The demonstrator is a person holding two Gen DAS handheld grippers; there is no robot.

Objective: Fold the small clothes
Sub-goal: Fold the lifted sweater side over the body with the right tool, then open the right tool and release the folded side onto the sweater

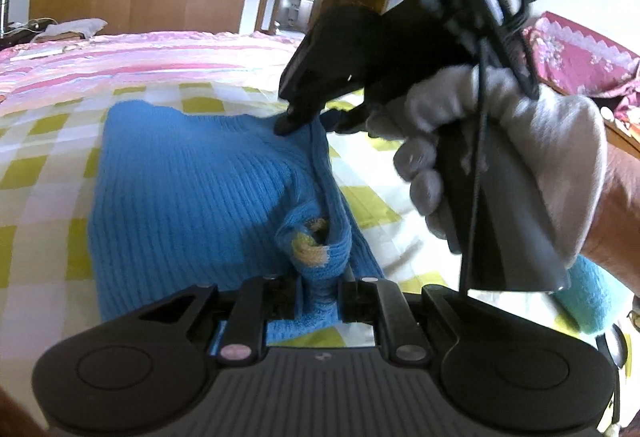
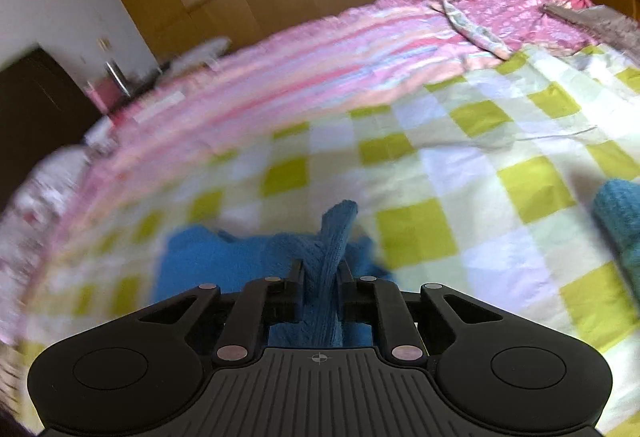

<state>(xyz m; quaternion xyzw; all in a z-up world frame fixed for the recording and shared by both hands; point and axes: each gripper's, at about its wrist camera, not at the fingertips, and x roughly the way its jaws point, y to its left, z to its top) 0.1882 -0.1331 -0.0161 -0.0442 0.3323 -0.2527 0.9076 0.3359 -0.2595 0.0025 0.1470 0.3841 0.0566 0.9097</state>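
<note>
The blue knit garment (image 1: 192, 197) lies on the checked bedsheet (image 1: 48, 165). The left gripper (image 1: 320, 297) pinches its bunched near edge; the right gripper (image 2: 320, 293) pinches another edge. Carry both edges evenly across the garment, keeping them level.

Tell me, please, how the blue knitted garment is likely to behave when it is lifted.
The blue knitted garment probably drapes limply: it bunches into folds where the left gripper pinches it. Its ribbed knit looks grippy, so slipping seems unlikely. It may stretch and sag between the two pinched spots.
</note>
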